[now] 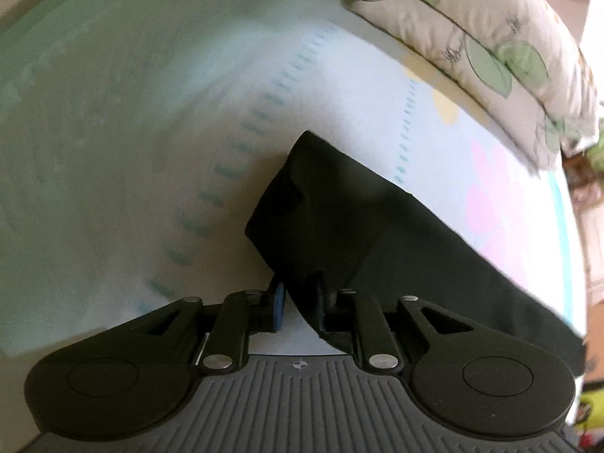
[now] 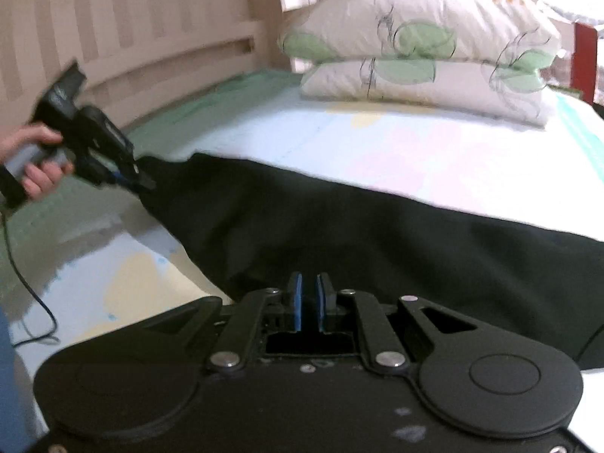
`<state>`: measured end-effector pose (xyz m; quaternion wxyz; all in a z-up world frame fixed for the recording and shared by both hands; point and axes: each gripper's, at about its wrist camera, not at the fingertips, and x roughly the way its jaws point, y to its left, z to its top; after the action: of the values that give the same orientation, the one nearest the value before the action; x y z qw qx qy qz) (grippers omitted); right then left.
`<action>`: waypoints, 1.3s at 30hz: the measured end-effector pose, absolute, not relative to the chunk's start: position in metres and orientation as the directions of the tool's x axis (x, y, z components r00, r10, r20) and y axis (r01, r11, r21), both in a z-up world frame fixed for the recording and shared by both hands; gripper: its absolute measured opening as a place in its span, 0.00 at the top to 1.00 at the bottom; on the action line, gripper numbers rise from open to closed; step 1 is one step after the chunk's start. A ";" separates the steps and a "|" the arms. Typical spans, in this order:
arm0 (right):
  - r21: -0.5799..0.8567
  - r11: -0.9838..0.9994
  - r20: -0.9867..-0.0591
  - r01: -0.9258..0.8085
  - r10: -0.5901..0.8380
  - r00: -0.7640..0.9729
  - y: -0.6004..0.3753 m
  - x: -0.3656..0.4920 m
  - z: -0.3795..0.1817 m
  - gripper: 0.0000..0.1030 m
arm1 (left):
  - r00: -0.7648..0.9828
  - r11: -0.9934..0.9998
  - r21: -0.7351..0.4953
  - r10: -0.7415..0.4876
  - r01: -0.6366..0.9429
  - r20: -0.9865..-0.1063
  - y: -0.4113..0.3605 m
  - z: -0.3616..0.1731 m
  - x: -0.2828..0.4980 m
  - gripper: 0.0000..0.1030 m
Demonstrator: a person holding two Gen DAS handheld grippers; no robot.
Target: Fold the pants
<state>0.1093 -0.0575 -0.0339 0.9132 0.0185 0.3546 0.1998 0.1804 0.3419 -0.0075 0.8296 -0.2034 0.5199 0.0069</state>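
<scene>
In the left wrist view, the left gripper (image 1: 298, 304) points steeply down at the bed (image 1: 113, 151), and its jaws are clenched on a corner of the black pants (image 1: 339, 219). The cloth runs from between the jaws up to a folded point and then off toward the right edge of the bed. One blue pad shows on the left jaw; the other is covered by the cloth. Two pillows (image 1: 472, 30) with green leaf prints lie stacked at the far end of the bed, well apart from the pants. The sheet carries dashed blue lines and pale pink and yellow patches.

In the right wrist view, the right gripper (image 2: 309, 302) tilts down over the near edge of the bed (image 2: 377, 143). Its jaws stand nearly together with a thin gap between the two blue pads; whether cloth sits in that gap cannot be told. The one pair of pants (image 2: 339, 226) lies across the bed in a long dark band from the near right side to the left side. There the left gripper (image 2: 145, 183) pinches the lifted end of the cloth. A hand (image 2: 34, 158) is wrapped around its grey handle, and a thin black cable (image 2: 22, 275) hangs below it. The two pillows (image 2: 422, 60) are stacked by the headboard (image 2: 132, 30).
</scene>
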 end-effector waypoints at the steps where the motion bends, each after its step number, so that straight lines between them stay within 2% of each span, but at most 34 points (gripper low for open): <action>1: 0.160 0.918 -0.683 -0.362 0.368 0.631 -0.051 0.114 -0.045 0.90 | 0.444 0.923 -0.313 -0.189 -0.224 -0.876 0.341 -0.010 0.183 0.81; 3: 0.128 0.905 -0.758 -0.406 0.353 0.549 -0.040 0.117 -0.065 0.91 | 0.424 0.917 -0.314 -0.190 -0.245 -0.885 0.342 -0.014 0.188 0.81; 6: 0.063 0.893 -0.744 -0.446 0.340 0.575 -0.036 0.101 -0.062 0.90 | 0.339 0.927 -0.291 -0.202 -0.238 -0.919 0.345 -0.029 0.196 0.79; 10: 0.175 0.909 -0.664 -0.377 0.392 0.637 -0.065 0.096 -0.039 0.90 | 0.312 0.911 -0.365 -0.296 -0.192 -0.903 0.367 -0.038 0.198 0.75; 13: 0.180 0.937 -0.648 -0.301 0.343 0.680 -0.086 0.106 -0.035 0.90 | 0.306 0.900 -0.390 -0.322 -0.195 -0.896 0.392 -0.037 0.193 0.74; 14: 0.167 0.946 -0.666 -0.278 0.316 0.675 -0.090 0.112 -0.040 0.90 | 0.298 0.913 -0.365 -0.302 -0.182 -0.905 0.399 -0.035 0.192 0.74; 16: 0.124 0.963 -0.720 -0.240 0.254 0.646 -0.094 0.124 -0.059 0.90 | 0.305 0.947 -0.254 -0.188 -0.194 -0.934 0.411 -0.027 0.187 0.74; 17: 0.076 0.973 -0.759 -0.217 0.197 0.620 -0.095 0.131 -0.069 0.95 | 0.318 0.953 -0.218 -0.143 -0.213 -0.937 0.416 -0.022 0.183 0.74; 18: 0.048 0.979 -0.766 -0.200 0.165 0.621 -0.098 0.133 -0.074 0.99 | 0.336 0.950 -0.208 -0.122 -0.232 -0.934 0.420 -0.016 0.179 0.74; 20: 0.093 0.983 -0.759 -0.157 0.172 0.628 -0.113 0.135 -0.071 0.99 | 0.371 0.947 -0.188 -0.082 -0.259 -0.925 0.417 -0.001 0.171 0.74; 24: 0.150 0.987 -0.732 -0.056 0.149 0.665 -0.139 0.141 -0.055 0.91 | 0.430 0.973 -0.185 -0.111 -0.135 -0.896 0.364 0.030 0.162 0.74; 30: 0.199 0.978 -0.685 0.066 0.091 0.723 -0.190 0.140 -0.032 0.89 | 0.437 0.969 -0.199 -0.244 0.146 -0.866 0.226 0.050 0.170 0.72; 34: 0.193 0.973 -0.675 0.128 0.037 0.737 -0.224 0.142 -0.024 0.83 | 0.345 0.927 -0.252 -0.341 0.278 -0.874 0.140 0.032 0.173 0.71; 39: 0.142 0.980 -0.679 0.141 -0.008 0.734 -0.245 0.149 -0.028 0.78 | 0.245 0.914 -0.272 -0.350 0.301 -0.904 0.080 -0.015 0.172 0.71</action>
<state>0.1486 -0.2454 -0.0285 0.9265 0.0922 0.3626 -0.0401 0.1722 0.0804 -0.0154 0.7888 -0.0212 0.5787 -0.2061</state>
